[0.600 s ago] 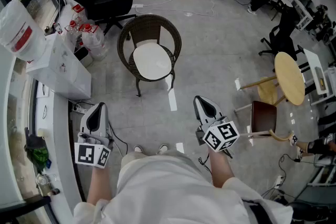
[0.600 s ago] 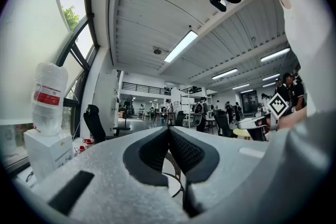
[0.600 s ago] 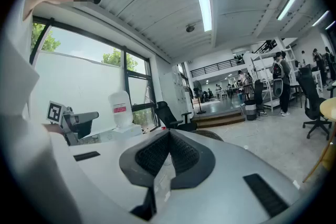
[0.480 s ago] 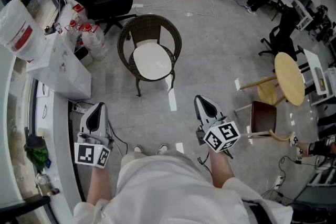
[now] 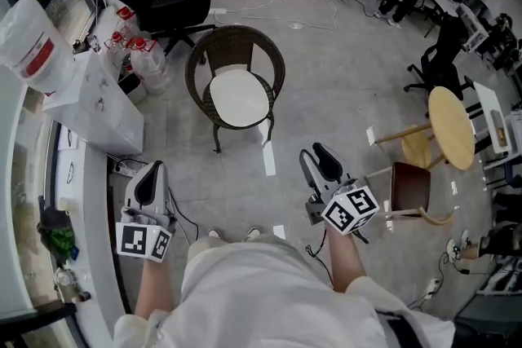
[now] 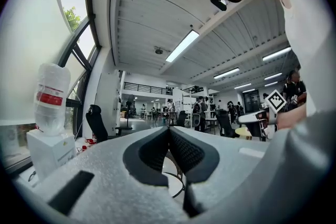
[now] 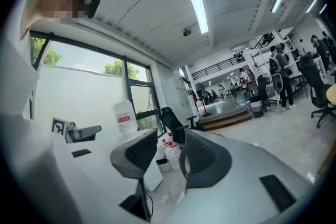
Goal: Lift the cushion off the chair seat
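Note:
A round white cushion (image 5: 239,96) lies on the seat of a dark wicker chair (image 5: 196,65) in the middle of the floor in the head view. Both grippers are held level near the person's waist, well short of the chair. My left gripper (image 5: 152,167) is at the lower left; in the left gripper view its jaws (image 6: 169,128) meet at the tip, shut on nothing. My right gripper (image 5: 314,152) is at the lower right, and in the right gripper view (image 7: 169,136) a gap shows between its jaws with nothing in it.
A white counter with boxes (image 5: 94,106) and a big water jug (image 5: 28,37) runs along the left. Bottles (image 5: 134,53) and a black office chair (image 5: 155,0) stand behind the wicker chair. To the right are a round wooden table (image 5: 451,126) and a brown stool (image 5: 408,183).
The right gripper's jaws have parted; they looked shut before. The head view has shifted slightly. The left gripper, chair and cushion have not moved.

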A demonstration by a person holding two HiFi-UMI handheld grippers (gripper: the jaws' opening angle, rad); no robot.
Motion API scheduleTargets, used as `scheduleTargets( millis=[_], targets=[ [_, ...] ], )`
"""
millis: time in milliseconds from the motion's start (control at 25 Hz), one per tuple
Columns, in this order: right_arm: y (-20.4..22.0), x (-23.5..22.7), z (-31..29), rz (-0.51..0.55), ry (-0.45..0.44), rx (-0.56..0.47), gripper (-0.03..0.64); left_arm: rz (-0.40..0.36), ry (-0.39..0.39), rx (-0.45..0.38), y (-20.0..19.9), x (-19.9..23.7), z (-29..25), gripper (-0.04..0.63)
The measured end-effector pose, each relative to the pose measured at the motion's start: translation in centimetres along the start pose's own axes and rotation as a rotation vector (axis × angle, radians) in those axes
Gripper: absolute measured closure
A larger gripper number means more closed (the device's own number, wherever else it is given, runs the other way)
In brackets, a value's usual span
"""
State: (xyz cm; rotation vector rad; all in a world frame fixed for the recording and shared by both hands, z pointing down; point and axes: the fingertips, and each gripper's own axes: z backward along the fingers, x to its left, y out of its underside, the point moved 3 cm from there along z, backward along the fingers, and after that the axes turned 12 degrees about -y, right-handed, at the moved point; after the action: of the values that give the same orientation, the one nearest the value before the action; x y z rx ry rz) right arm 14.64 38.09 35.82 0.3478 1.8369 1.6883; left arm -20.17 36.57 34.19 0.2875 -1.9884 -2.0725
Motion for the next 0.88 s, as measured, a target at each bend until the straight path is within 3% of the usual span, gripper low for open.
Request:
scheduleTargets(
  millis=[160,320,480,880],
  targets=[
    [-0.7,-1.7,0.5,-0.058,0.008,-0.045,0.405,-0.004,-0.002,-0.005,-0.2,-0.2,-0.3,0.58],
    [-1.2,-3.7,1.1,-0.127,0.03,-0.107,0.184,-0.008,-0.003,-0.002,0.0,-0.5,-0.7,0.58],
    [-1.1,-5.0,1.2,-0.163,0.022,-0.1,0.082,-0.015,-0.007,0.002,-0.1,-1.4,-1.4,0.58],
    [2.2,-6.2,-1.6,-0.223,-0.055,0.01,0.063,-0.025,-0.04,0.059,2.0,-1.7,-1.6,0.58]
  ],
)
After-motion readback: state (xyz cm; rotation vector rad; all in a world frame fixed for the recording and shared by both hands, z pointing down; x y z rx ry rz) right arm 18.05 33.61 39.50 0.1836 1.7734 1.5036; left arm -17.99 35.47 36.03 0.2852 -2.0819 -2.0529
